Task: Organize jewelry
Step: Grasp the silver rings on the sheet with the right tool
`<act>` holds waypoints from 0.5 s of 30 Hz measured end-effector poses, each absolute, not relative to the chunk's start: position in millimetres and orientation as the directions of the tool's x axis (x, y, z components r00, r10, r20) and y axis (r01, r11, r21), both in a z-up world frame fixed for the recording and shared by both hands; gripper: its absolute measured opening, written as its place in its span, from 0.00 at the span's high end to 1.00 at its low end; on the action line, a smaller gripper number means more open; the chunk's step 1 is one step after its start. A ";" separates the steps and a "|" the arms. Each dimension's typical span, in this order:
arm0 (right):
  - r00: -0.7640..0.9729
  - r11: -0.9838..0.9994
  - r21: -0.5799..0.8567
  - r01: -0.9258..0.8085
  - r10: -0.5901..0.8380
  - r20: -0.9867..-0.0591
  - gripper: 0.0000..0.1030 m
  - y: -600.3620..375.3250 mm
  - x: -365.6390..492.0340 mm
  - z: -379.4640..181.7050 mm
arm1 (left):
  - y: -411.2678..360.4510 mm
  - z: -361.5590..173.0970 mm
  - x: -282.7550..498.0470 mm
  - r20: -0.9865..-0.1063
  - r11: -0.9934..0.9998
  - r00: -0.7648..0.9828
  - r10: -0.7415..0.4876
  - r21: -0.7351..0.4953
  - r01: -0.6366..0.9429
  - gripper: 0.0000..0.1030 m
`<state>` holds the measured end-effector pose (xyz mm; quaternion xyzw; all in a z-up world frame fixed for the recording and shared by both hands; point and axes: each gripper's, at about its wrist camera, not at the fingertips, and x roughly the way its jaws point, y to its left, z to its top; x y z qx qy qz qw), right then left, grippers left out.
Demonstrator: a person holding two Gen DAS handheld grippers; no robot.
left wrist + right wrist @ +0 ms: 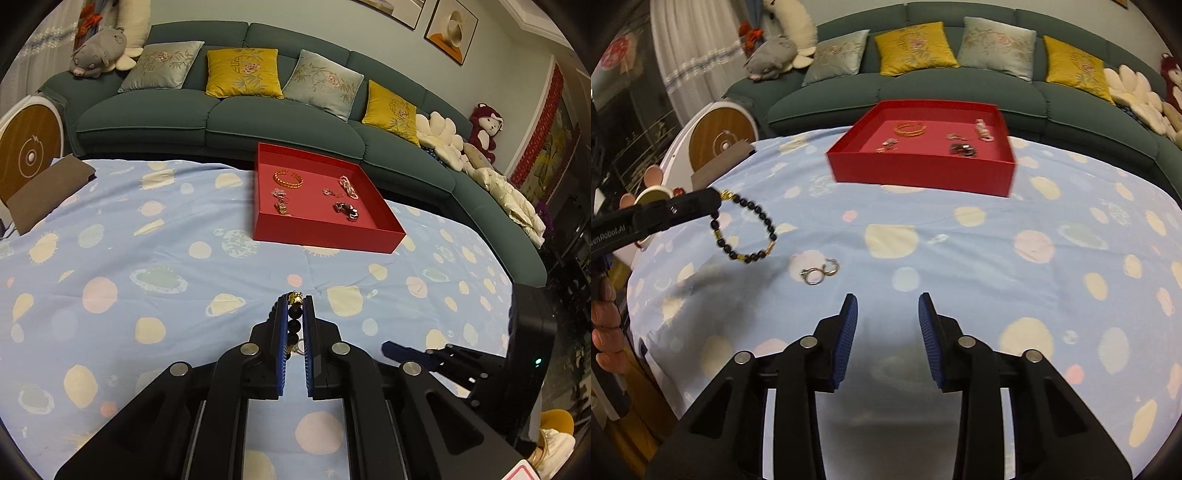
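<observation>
The left tool is squeezed tight on a bead bracelet made of dark round beads with little gold bits. In the left wrist view the beads sit in a row between the two blue pads, with a gold charm poking out at the tips. In the right wrist view the bracelet hangs in a loop from the tip of the left tool, up in the air above the blue sheet with its planets and pale dots. The right tool is spread wide with nothing between its blue pads, and it hovers low over the sheet. Two small rings lie on the sheet, just past the right tool and a little to its left, touching each other. Farther back a red tray sits on the sheet near the green sofa. Inside the tray are a gold bangle, a pale chain, a dark shiny piece and some smaller bits. The tray looks a bit blurry in the right wrist view.
</observation>
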<state>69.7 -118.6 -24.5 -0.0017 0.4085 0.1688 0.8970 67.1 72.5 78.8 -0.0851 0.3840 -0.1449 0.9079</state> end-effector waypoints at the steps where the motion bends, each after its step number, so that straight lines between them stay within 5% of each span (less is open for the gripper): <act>1: 0.597 0.936 0.138 -0.323 0.315 -0.738 0.72 -107.4 72.5 -28.4 | 74.8 78.9 67.0 -0.672 0.945 0.666 -0.324 -0.264 0.193 0.94; 15: 0.538 0.925 0.120 -0.360 0.310 -0.784 0.72 -51.8 109.4 -64.2 | 109.6 70.5 66.0 -0.681 0.945 0.662 -0.315 -0.293 0.148 0.94</act>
